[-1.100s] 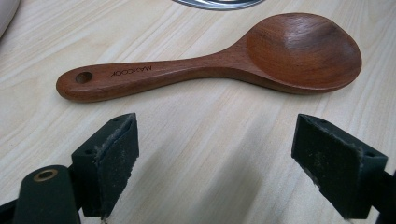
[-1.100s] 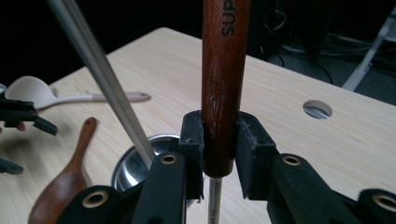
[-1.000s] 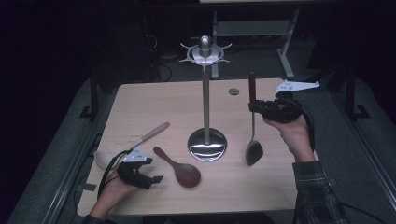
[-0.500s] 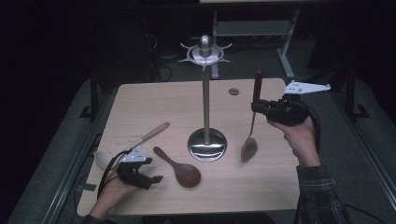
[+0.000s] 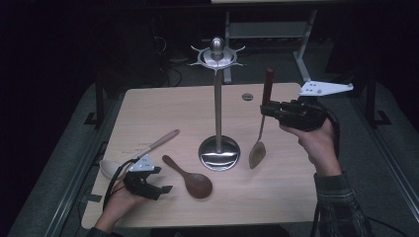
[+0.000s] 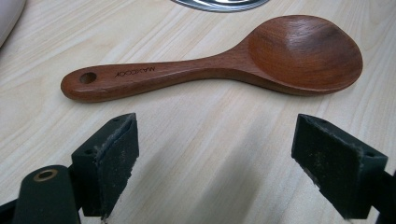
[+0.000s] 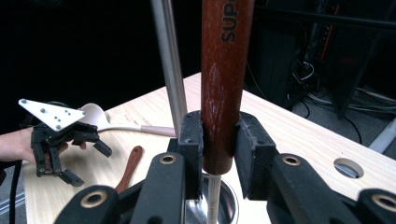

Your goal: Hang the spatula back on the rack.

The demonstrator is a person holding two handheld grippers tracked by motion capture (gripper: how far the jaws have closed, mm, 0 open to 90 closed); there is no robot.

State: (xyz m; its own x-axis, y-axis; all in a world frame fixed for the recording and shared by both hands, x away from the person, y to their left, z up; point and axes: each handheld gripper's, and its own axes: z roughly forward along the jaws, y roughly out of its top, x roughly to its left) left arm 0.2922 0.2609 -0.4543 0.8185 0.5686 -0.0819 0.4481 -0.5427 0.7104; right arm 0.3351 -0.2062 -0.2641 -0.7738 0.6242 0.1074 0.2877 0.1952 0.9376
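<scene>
Surroundings: dark room, pale wood worktop lit from above, black floor and frames around it.
High view, stand: steel utensil stand upright at mid-worktop, round base, spiked ring at top.
High view, right gripper: held above the right half of the worktop, clamped on the red-brown handle of a ladle; ladle hangs near upright, bowl just right of the stand base.
High view, left gripper: near the front left corner, low over the worktop, jaws apart, nothing between them.
High view, spoons: dark wooden spoon lies just right of the left gripper; pale spoon lies behind it, bowl at the left edge.
Left gripper view: pads wide apart over bare wood; dark wooden spoon lies crosswise just beyond, untouched.
Right gripper view: both pads press the ladle handle; stand pole just left of it; left gripper far off, open.
</scene>
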